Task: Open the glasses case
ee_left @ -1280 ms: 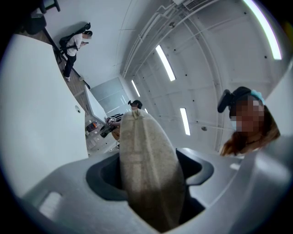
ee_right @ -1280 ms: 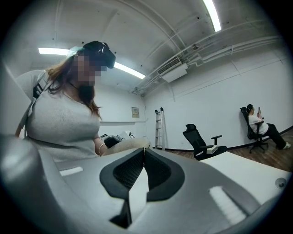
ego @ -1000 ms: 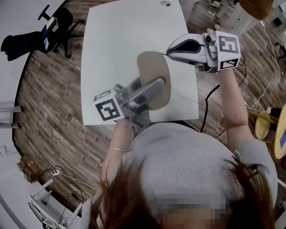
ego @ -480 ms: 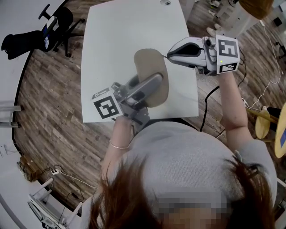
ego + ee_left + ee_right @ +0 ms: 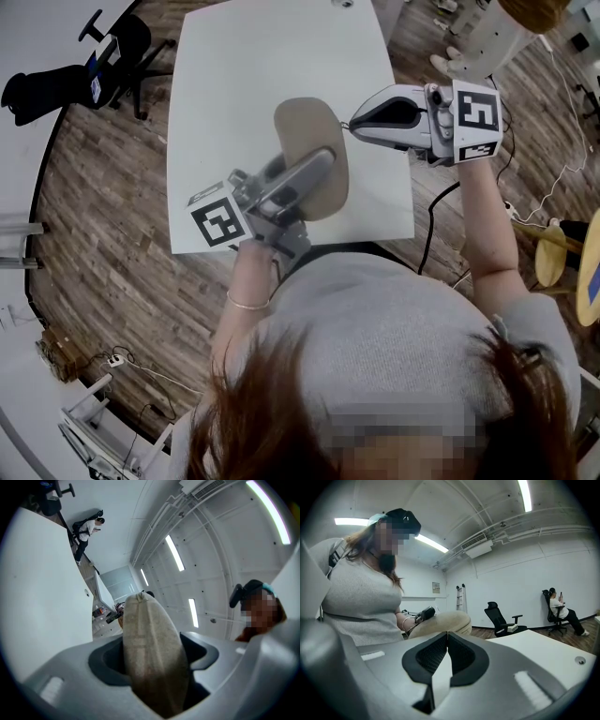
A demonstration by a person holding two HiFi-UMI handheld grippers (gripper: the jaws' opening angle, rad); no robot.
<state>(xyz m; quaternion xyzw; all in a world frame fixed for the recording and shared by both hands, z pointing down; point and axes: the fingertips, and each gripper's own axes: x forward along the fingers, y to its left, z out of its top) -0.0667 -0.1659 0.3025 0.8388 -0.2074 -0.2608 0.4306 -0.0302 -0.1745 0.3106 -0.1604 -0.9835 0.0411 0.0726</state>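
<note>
The glasses case [image 5: 305, 131] is a tan, fabric-covered oval with rounded ends and a soft, slightly mottled surface. It is held up above the white rectangular table [image 5: 244, 84], near the table's front edge, with its broad face turned towards the head camera. In the left gripper view its narrow edge faces the lens [image 5: 152, 644]. A line of stitching runs along that edge, and there is a small folded seam at the far tip. The case is closed, with no gap showing between its halves, so nothing inside it can be seen.

The left gripper [image 5: 314, 171] has its grey jaws standing fairly wide, clamped on the near end of the case, one jaw on each broad face. The far end of the case sticks out well past the jaws.

The right gripper [image 5: 353, 120] is level with the case at its right side. Its jaws are pressed together with nothing between them [image 5: 447, 644]. Its tip is just beside the case's right edge, and whether it touches cannot be told. In the right gripper view the case shows as a tan mound [image 5: 440, 620] just beyond the closed jaws.

No brand or wording can be read on the case. The only print in view is the black-and-white square markers on each gripper's cube.
</note>
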